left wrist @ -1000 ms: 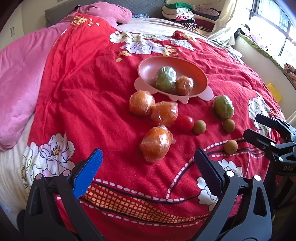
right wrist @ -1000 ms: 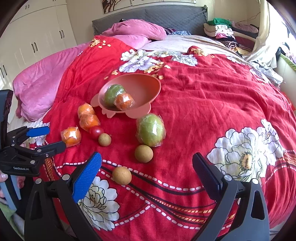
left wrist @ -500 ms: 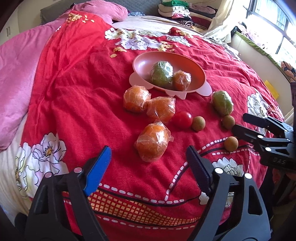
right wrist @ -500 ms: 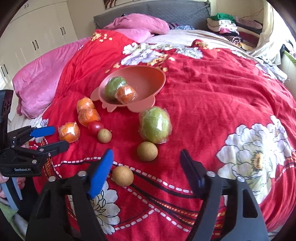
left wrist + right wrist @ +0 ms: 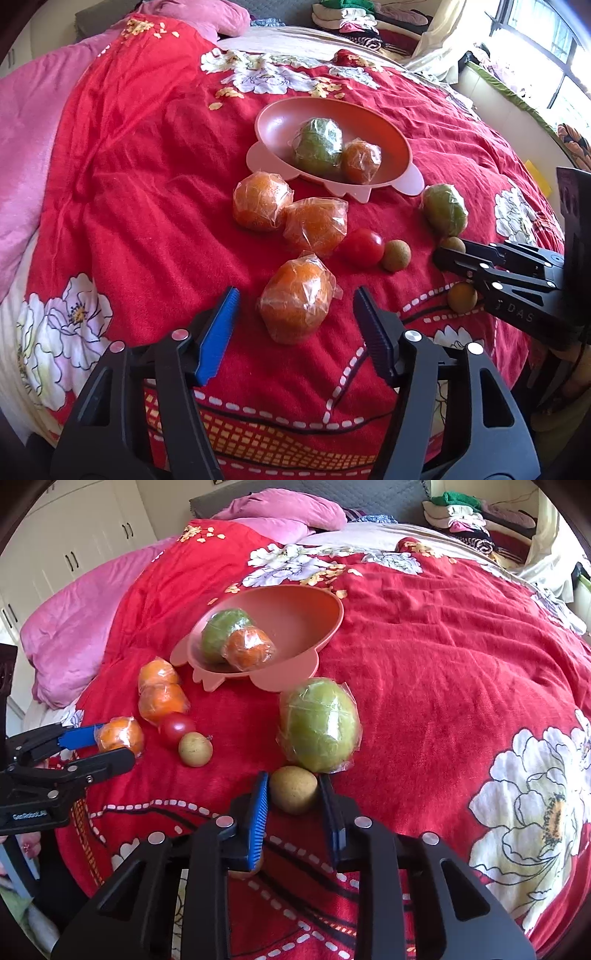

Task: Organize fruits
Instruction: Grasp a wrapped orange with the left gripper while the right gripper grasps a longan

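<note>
Both grippers advanced: right gripper point(image 5: 293, 797) pinches a longan point(image 5: 293, 794); left gripper point(image 5: 295, 314) (fingers spread) flanks an orange point(image 5: 295, 304).

A home bedroom is shown. A wide bed point(image 5: 443, 672) is covered by a red flowered blanket point(image 5: 424, 635), with a pink quilt point(image 5: 77, 635) and a pink pillow point(image 5: 284, 509) laid at its side and head against a grey padded headboard point(image 5: 369, 491). White wardrobe doors point(image 5: 85, 535) are seen along one wall, folded clothes point(image 5: 465, 513) are stacked at the far corner of the bed, and a bright window point(image 5: 546, 40) is set beside it.
</note>
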Demonstrator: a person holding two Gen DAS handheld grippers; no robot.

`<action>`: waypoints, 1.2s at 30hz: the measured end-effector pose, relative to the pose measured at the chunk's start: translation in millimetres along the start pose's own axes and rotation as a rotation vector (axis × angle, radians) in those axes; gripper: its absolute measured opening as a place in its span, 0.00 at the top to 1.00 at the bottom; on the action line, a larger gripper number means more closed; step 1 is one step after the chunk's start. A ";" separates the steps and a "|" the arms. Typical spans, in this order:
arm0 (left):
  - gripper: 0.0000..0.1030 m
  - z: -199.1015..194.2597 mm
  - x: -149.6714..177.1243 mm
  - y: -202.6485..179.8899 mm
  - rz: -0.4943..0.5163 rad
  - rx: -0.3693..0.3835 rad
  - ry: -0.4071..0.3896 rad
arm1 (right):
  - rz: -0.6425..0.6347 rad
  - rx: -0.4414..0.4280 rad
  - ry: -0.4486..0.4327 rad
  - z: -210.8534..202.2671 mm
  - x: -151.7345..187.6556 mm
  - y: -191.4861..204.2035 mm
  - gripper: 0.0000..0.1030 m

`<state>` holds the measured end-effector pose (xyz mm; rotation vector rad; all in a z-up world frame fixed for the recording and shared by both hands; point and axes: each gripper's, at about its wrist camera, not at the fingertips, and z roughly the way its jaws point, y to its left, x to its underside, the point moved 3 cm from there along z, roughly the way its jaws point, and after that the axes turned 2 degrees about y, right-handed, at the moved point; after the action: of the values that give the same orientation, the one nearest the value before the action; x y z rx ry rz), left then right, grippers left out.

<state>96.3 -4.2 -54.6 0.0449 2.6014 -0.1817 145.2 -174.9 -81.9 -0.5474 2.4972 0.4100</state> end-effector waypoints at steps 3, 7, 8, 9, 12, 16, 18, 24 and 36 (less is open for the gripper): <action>0.51 4.4 -2.2 0.3 0.002 -0.004 0.004 | 0.006 -0.006 -0.012 -4.0 -0.7 0.4 0.76; 0.64 8.6 -5.1 1.5 0.002 -0.010 0.006 | 0.003 -0.027 -0.036 -16.0 -0.7 4.2 0.76; 0.65 9.6 -5.7 1.6 0.002 -0.008 0.007 | 0.001 -0.028 -0.042 -18.5 -1.4 5.4 0.76; 0.66 10.7 -6.4 1.2 0.004 -0.009 0.006 | -0.004 -0.027 -0.051 -22.5 -2.5 6.7 0.76; 0.67 12.5 -7.8 0.4 0.009 -0.011 0.008 | -0.008 -0.031 -0.070 -31.4 -5.1 8.6 0.76; 0.67 10.6 -10.1 0.0 0.015 -0.005 0.018 | -0.016 -0.034 -0.093 -40.7 -7.2 10.7 0.76; 0.67 8.2 -11.0 -0.8 0.018 -0.003 0.021 | -0.018 -0.036 -0.102 -45.1 -8.6 11.0 0.76; 0.68 -3.3 -14.9 -4.6 0.015 0.012 0.006 | -0.022 -0.033 -0.130 -55.1 -15.3 9.5 0.76; 0.72 -24.7 -40.6 -8.4 0.015 0.026 -0.041 | -0.039 -0.027 -0.170 -68.0 -33.7 9.4 0.76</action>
<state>118.2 -8.9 -11.8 0.0693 2.5572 -0.2090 136.6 -183.6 -6.4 -0.5475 2.3180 0.4560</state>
